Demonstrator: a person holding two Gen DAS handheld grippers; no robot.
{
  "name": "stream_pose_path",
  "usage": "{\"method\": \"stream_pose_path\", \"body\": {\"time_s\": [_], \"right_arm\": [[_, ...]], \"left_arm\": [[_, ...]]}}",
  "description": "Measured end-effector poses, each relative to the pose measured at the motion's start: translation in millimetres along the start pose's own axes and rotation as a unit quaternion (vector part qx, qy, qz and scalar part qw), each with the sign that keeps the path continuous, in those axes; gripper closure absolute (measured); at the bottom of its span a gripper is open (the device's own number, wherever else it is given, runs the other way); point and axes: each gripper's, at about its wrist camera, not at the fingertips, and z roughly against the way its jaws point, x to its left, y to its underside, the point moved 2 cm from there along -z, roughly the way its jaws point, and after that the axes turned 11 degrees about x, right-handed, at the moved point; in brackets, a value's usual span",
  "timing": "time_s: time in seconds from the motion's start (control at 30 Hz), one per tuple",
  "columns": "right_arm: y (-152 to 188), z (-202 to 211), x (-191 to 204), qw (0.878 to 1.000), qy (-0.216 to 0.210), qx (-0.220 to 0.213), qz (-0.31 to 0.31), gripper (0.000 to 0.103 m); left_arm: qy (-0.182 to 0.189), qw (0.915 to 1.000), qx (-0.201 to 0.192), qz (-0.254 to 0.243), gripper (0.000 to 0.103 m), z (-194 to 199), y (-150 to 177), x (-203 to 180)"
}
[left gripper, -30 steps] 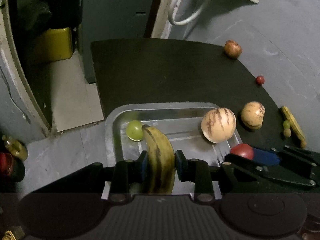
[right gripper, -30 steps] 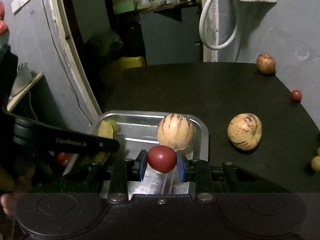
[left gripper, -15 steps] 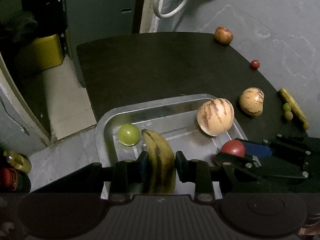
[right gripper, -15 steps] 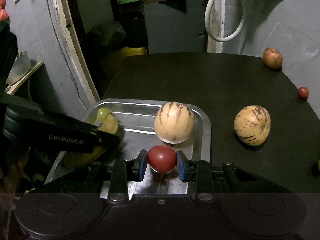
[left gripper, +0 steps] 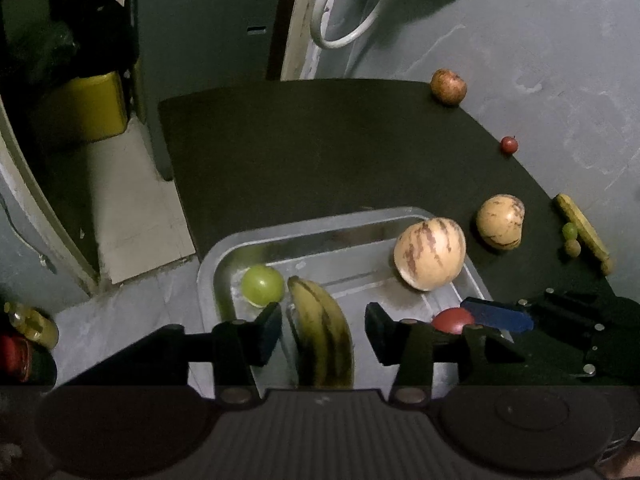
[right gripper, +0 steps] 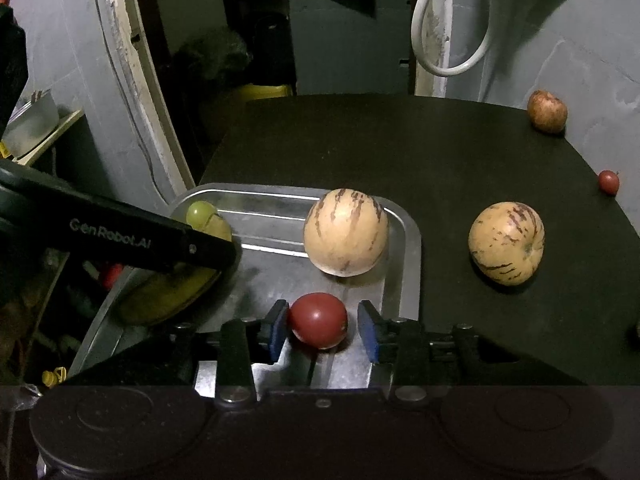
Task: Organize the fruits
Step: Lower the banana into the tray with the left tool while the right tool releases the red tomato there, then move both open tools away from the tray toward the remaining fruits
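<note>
Step in hand looks like drop-off into the metal tray [right gripper: 408, 240]: left gripper [left gripper: 322, 324] jaws spread, released, with the banana [left gripper: 324, 344] lying between them in the tray beside a green fruit [left gripper: 262, 285]; right gripper [right gripper: 323, 326] jaws also parted, small gaps either side of the red tomato [right gripper: 318, 320] resting on the tray floor. One striped melon [right gripper: 346, 232] sits in the tray. Next move, by my judgement: back both grippers off clear, then fetch the second striped melon [right gripper: 506, 248] on the dark table [right gripper: 400, 140], which needs a wide opening.
</note>
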Motion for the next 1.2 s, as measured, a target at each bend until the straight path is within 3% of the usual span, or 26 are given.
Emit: {"method": "stream_pose_path", "body": {"time_s": [0.27, 0.47, 0.73, 0.93, 1.2], "right_arm": [[-3.0, 9.3, 1.4, 1.000, 0.000, -0.008, 0.000, 0.057], [-5.4, 26.0, 4.4, 1.000, 0.002, -0.022, -0.006, 0.041], [-5.1, 49.6, 5.9, 0.999, 0.012, -0.035, -0.026, 0.025], [-0.6, 85.4, 8.5, 0.997, 0.027, -0.056, -0.046, 0.012], [18.0, 138.2, 6.6, 0.990, 0.066, -0.080, -0.100, 0.002]], "left_arm": [[0.008, 0.9999, -0.006, 0.001, 0.044, 8.0, -5.1, 0.2], [0.007, 0.9997, -0.025, 0.001, 0.024, 21.8, -8.4, -1.5], [0.014, 0.9990, -0.041, -0.006, 0.016, 42.6, -12.5, -3.8], [0.031, 0.9973, -0.062, -0.026, 0.004, 64.7, -12.5, -9.3], [0.065, 0.9938, -0.072, -0.054, 0.002, 83.4, -4.3, -18.2]]}}
